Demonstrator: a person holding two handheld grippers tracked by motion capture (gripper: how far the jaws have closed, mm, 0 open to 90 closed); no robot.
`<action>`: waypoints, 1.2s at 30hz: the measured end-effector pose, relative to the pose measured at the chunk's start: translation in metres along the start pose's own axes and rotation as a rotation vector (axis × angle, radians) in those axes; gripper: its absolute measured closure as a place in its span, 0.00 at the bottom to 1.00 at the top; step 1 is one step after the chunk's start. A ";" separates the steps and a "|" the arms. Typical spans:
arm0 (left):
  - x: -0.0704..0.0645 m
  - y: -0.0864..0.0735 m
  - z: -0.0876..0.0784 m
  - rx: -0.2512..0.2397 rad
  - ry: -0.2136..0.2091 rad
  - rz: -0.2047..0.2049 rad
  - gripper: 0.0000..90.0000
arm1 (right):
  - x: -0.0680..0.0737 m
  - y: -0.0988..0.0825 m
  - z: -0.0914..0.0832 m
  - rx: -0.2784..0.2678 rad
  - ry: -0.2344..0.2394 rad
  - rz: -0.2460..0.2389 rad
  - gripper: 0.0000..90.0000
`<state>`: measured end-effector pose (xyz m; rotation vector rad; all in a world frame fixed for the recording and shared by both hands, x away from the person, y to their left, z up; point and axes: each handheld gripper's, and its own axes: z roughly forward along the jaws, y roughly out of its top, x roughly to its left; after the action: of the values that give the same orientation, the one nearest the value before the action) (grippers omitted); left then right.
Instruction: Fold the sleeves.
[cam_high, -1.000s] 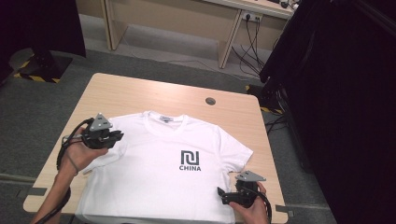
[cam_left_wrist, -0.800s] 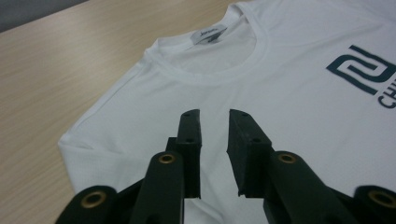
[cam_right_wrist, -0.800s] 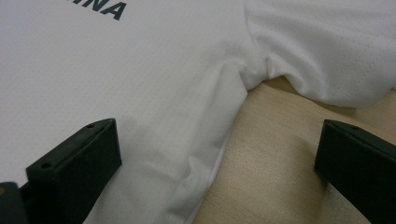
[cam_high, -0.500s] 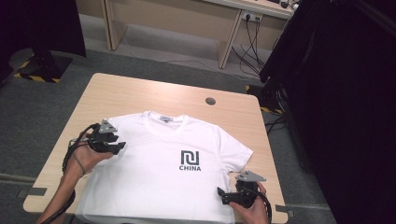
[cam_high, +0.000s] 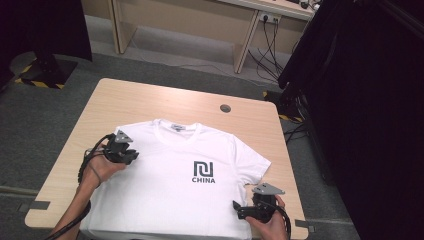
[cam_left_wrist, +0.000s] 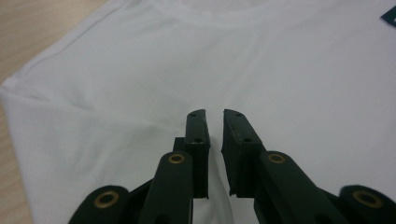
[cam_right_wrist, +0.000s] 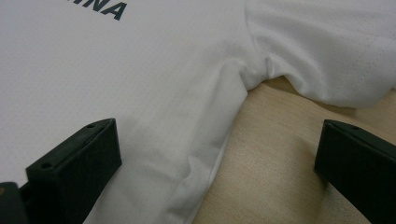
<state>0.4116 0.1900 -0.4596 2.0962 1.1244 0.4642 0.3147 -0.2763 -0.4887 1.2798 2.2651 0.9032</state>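
A white T-shirt (cam_high: 175, 185) lies flat on my wooden table (cam_high: 150, 100), front up. My left gripper (cam_left_wrist: 214, 122) rests on its left shoulder, jaws just closing, nearly together, gripping no cloth. My right gripper (cam_right_wrist: 217, 149) straddles the shirt's right side edge, jaws wide apart.

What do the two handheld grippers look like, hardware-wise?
Both the left gripper and the right gripper are black, each topped by a grey three-cornered plate and trailing a black cable. The gripper views show flat black rectangular fingers with small screw holes, on linkage arms with brass-coloured pivot rings. The forearms coming in from the bottom edge are bare, with no sleeves in sight.
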 end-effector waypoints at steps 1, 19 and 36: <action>-0.001 0.004 0.000 -0.002 -0.004 0.004 0.89 | 0.000 0.000 0.000 0.000 0.000 0.000 0.01; -0.005 -0.006 0.009 0.077 0.012 0.012 0.85 | 0.000 0.000 0.000 -0.003 0.000 -0.001 0.01; -0.018 0.030 -0.010 0.039 0.006 0.023 0.79 | 0.000 -0.001 0.000 -0.006 0.003 -0.005 0.01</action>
<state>0.4132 0.1682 -0.4303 2.1452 1.1218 0.4629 0.3144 -0.2769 -0.4892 1.2706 2.2649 0.9106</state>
